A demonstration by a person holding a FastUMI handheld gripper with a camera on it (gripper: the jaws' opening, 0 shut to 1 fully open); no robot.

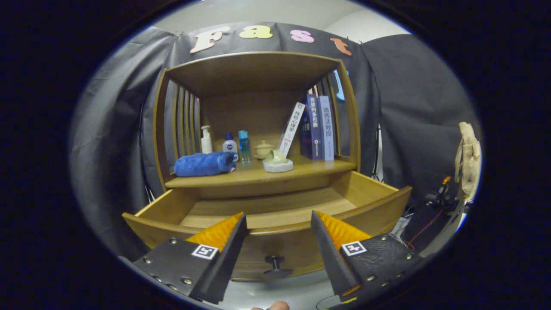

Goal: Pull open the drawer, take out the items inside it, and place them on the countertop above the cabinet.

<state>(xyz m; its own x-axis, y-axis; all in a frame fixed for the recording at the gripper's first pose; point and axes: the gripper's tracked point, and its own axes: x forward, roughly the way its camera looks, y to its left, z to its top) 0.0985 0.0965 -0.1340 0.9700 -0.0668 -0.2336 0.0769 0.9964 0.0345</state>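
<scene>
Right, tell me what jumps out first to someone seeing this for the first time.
The pulled-open wooden drawer dominates, its visible floor bare, with its knob showing between the fingers of the open tool, which grips nothing. On the countertop above lies a rolled blue towel at the left end. A pale green dish on a white block sits mid-shelf, and books stand at the right.

Claw-mounted fisheye, close before the open drawer [275,215], facing the cabinet [258,77].

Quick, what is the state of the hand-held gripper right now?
Hand-held gripper: open, holding nothing, its fingers apart in front of the pulled-out drawer, above the knob.
</scene>
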